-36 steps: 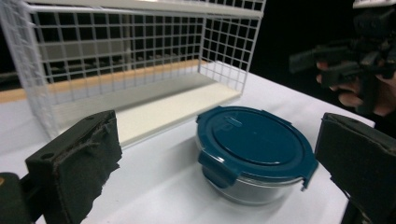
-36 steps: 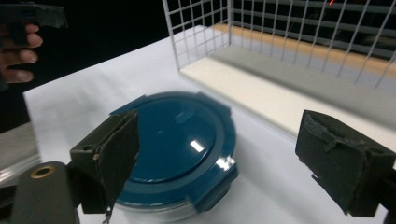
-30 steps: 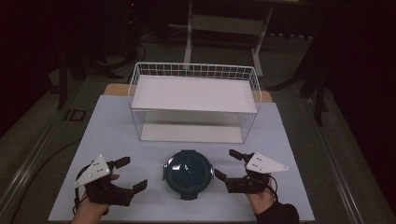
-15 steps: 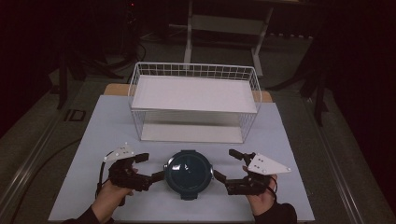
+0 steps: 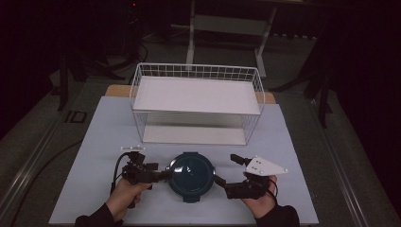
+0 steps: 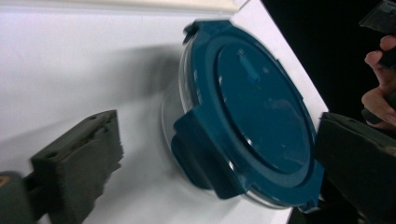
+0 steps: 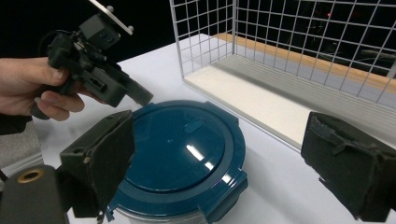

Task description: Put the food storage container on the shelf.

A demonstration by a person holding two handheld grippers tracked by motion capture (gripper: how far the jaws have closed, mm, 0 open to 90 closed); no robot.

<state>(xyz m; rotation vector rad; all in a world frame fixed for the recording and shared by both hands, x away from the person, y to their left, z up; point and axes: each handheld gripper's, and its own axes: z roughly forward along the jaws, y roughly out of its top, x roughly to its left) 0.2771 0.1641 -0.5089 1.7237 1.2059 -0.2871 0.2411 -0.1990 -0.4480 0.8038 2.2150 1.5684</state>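
High view — left gripper (image 5: 163, 176) and right gripper (image 5: 222, 171) flanking the blue-lidded container (image 5: 191, 176), jaws apart.

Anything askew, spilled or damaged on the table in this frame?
Nothing stands out. The round container sits flat on the table with its blue lid seated and its clips down, in front of the upright wire rack. The left hand-held gripper and right hand-held gripper flank it, both open. No spill shows.
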